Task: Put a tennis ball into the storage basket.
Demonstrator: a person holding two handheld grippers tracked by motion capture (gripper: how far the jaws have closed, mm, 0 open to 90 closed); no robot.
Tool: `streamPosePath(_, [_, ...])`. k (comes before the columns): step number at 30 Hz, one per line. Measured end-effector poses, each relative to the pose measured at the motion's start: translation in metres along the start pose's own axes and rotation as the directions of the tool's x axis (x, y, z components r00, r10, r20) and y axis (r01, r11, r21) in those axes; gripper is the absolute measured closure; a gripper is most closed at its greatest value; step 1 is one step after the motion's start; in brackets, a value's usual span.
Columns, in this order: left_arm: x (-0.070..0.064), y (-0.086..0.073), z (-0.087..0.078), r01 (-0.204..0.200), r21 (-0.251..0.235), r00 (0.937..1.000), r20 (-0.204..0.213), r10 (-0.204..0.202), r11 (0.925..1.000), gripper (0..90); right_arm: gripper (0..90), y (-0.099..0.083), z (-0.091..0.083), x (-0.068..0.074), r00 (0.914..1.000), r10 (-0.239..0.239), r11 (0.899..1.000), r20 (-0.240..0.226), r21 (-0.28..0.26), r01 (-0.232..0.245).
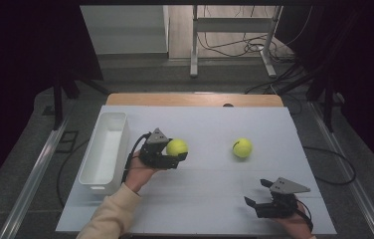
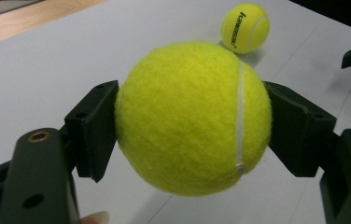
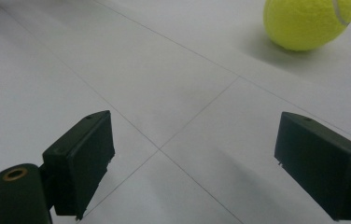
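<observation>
A lab: dark curtains [image 1: 21, 59], floor cables [image 1: 239, 47], white-topped table [image 1: 210, 199].

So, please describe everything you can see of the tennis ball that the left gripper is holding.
The held tennis ball is bright yellow-green with fuzzy felt and one curved white seam down its right side in the left gripper view. The left gripper is shut on it, one black jaw pressing each side. It looks lifted slightly, with a shadow beneath, right of the white bin. A second ball lies apart on the table.

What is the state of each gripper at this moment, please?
Left gripper: closed on a tennis ball.
Right gripper: open, holding nothing.
</observation>
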State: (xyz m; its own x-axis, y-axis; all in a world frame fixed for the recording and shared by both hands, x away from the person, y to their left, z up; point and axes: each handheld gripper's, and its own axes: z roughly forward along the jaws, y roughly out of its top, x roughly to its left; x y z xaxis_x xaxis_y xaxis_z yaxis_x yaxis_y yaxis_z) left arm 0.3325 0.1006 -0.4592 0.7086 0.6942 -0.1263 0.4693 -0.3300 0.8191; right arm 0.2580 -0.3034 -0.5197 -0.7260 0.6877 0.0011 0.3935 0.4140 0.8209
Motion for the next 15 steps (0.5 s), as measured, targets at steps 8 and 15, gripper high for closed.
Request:
streamPosePath(8, [0.000,0.005,-0.011,-0.004,-0.025,1.0000,-0.006,0.004,0.9997,25.0,12.3,0.000,0.000,0.000,1.0000,-0.002,1.000,0.003,0.001,0.002])
streamPosePath(15, [-0.001,0.008,-0.019,-0.012,-0.043,0.9999,-0.011,0.012,0.9990,25.0,12.3,0.000,0.000,0.000,1.0000,-0.002,1.000,0.004,0.001,0.002])
